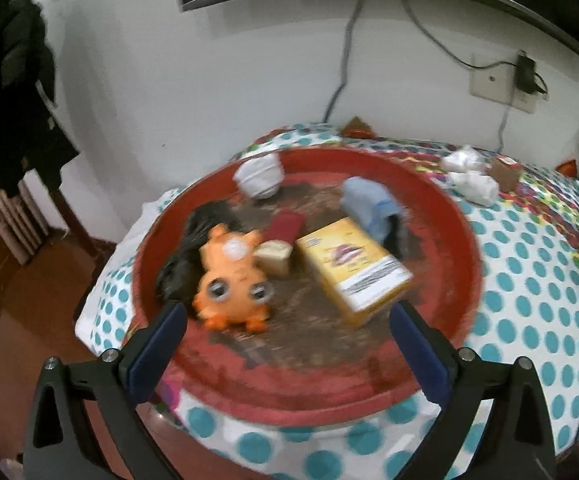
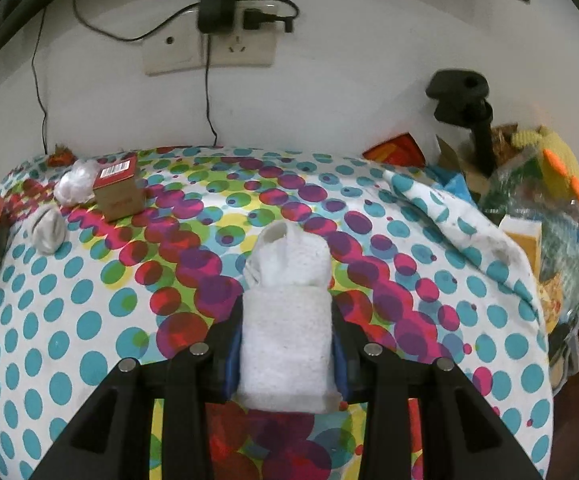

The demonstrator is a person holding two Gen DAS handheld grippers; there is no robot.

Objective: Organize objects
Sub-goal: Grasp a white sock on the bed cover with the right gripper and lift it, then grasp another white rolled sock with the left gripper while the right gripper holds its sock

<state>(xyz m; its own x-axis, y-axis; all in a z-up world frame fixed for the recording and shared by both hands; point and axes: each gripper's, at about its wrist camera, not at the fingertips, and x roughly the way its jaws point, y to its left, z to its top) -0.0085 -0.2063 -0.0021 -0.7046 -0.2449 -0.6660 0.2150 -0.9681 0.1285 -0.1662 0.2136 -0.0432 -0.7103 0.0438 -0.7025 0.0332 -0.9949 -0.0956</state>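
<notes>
In the left wrist view a round red tray [image 1: 445, 216] sits on the dotted tablecloth and holds an orange toy [image 1: 231, 276], a yellow box [image 1: 355, 266], a rolled white sock [image 1: 259, 176], a blue sock [image 1: 369, 204], a dark sock [image 1: 187, 256], a small red box [image 1: 285, 226] and a beige block [image 1: 275, 256]. My left gripper [image 1: 289, 320] stands open over the tray's near side, empty. In the right wrist view my right gripper [image 2: 287, 312] is shut on a rolled white sock [image 2: 285, 320] above the tablecloth [image 2: 89, 320].
A brown box with a red lid [image 2: 117, 192], a clear crumpled wrap [image 2: 75, 182] and a grey rolled sock [image 2: 47, 226] lie at the back left. A plastic bag of things [image 2: 545, 208] and a black stand [image 2: 465, 108] crowd the right edge. Cables hang from a wall socket [image 2: 209, 48].
</notes>
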